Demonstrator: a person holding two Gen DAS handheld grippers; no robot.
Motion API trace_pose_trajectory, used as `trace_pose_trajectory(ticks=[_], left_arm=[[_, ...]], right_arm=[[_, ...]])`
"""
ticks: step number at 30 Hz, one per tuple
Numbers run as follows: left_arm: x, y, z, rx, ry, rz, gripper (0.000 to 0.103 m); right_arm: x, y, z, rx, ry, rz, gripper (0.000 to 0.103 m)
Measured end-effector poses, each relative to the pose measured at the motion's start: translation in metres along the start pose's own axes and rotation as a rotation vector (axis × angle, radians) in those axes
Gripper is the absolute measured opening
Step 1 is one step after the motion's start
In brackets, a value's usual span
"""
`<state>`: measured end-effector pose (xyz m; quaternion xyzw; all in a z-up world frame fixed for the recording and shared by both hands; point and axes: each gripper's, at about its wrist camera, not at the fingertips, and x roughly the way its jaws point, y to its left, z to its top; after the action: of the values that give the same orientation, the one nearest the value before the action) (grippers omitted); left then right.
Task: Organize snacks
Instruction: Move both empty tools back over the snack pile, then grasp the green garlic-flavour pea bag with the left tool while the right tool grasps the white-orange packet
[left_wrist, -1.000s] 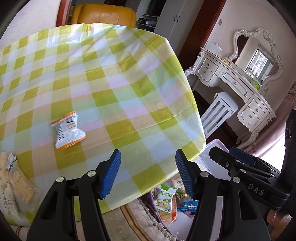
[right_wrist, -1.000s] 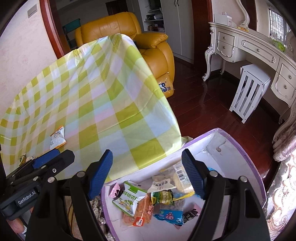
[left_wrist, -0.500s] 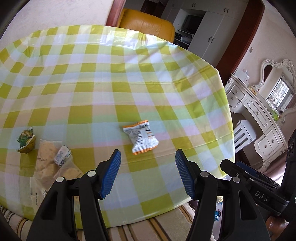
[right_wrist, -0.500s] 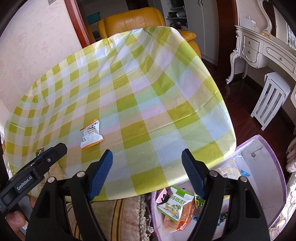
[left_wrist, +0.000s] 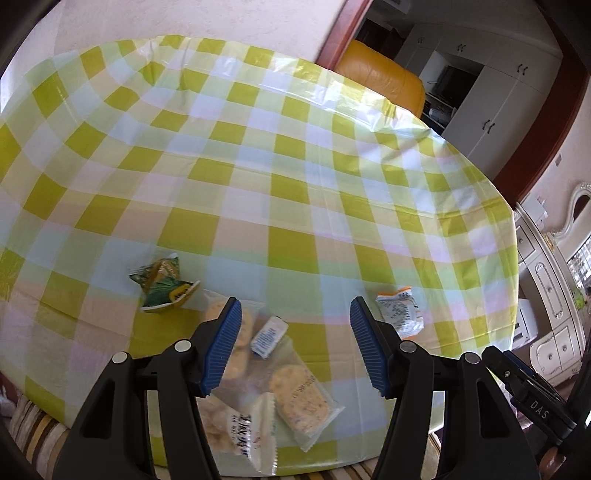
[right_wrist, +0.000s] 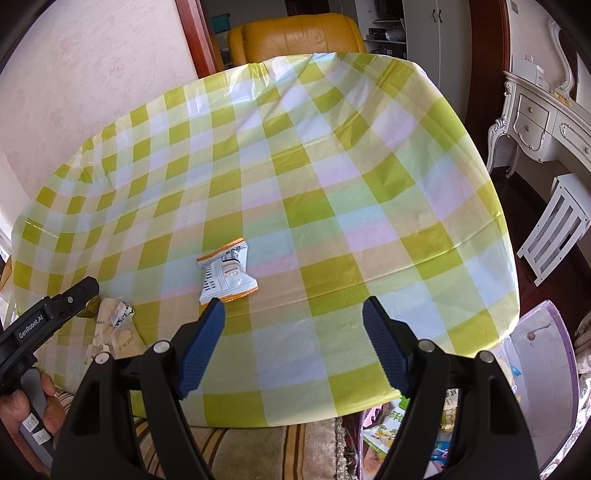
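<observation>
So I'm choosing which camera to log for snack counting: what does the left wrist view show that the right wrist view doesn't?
Only the left wrist view: the green packet, the small blue-and-white packet lying on the clear cracker bags, seen whole.
Only the right wrist view: the purple-rimmed bin on the floor with snacks inside, and the stool.
Both: the checked table, the orange-trimmed packet, the yellow armchair, and both grippers, left and right, open and empty.
</observation>
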<state>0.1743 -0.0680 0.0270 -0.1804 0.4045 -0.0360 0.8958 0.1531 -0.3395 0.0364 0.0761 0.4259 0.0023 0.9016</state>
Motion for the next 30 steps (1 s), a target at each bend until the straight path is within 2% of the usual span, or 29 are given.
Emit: trace_pose_trajectory(ticks=[6,13,19,25,30], left_arm=[[0.002,0.042,0.009,-0.075,0.006,0.064,0.059],[0.014,0.079,0.015,-0.176,0.053,0.087,0.059],[0.029,0.095,0.020,-0.225,0.086,0.100,0.059],[0.045,0.094,0.023,-0.206,0.115,0.131,0.058],[0.050,0.084,0.021,-0.121,0.118,0.196,0.053]], right_arm=[[0.009,0.026,0.009,-0.052,-0.005,0.021,0.077],[0.033,0.047,0.016,-0.075,0.009,0.034,0.077],[0.059,0.062,0.019,-0.114,0.038,0.028,0.077],[0.083,0.073,0.022,-0.162,0.066,0.006,0.077],[0.103,0.074,0.022,-0.191,0.100,-0.022,0.077]])
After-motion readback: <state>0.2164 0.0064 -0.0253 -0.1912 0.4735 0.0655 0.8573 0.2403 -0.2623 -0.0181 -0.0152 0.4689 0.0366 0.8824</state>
